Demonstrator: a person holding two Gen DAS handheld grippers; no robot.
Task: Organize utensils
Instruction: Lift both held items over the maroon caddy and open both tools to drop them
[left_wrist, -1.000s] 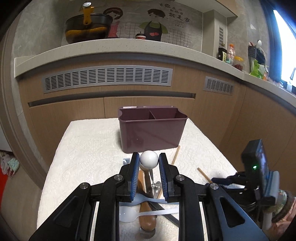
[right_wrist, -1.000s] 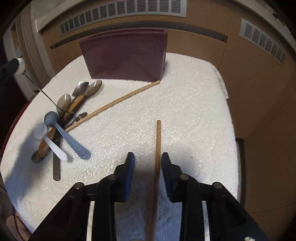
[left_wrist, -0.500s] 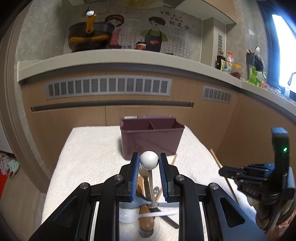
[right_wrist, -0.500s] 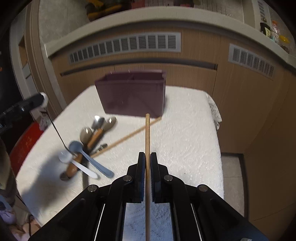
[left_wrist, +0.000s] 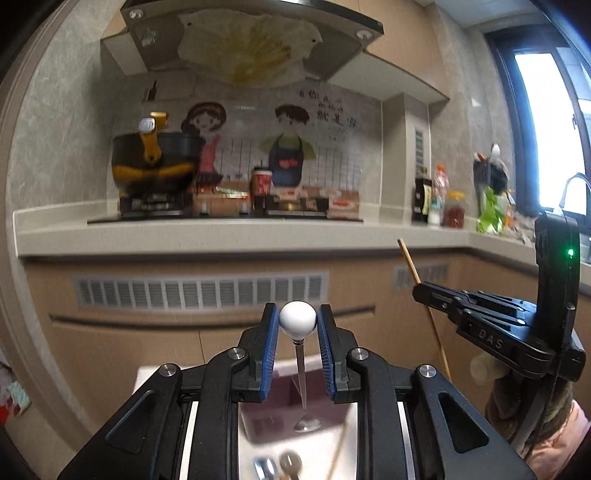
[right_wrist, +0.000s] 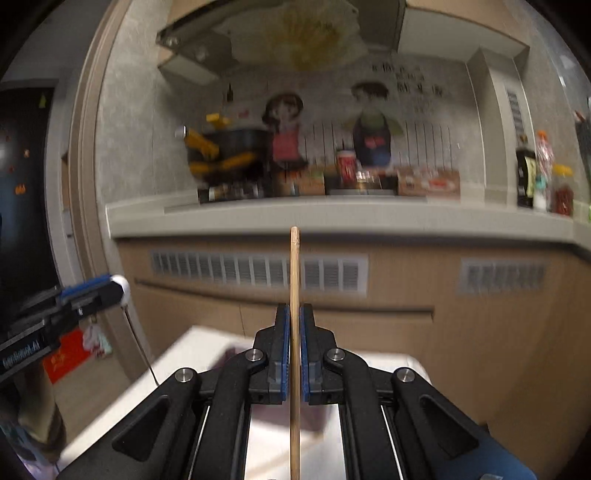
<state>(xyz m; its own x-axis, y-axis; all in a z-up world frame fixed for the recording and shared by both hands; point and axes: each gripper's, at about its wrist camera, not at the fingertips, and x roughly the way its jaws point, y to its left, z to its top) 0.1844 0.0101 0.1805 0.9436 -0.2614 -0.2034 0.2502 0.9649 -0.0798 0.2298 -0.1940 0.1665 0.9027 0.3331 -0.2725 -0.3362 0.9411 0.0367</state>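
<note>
Both grippers carry one utensil each, lifted above the maroon holder (left_wrist: 291, 402) low in the frame.

Right gripper (right_wrist: 294, 343) is closed on a stiff, light chopstick (right_wrist: 294, 273), held mid-length; left gripper (left_wrist: 297, 332) pinches the smooth white ball (left_wrist: 297, 319) of a thin metal spoon (left_wrist: 303, 398), a hold that may slip.

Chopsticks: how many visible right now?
2. One chopstick is upright in the right gripper. A second chopstick lies on the table below the left gripper, which holds a spoon. More may be hidden.
</note>
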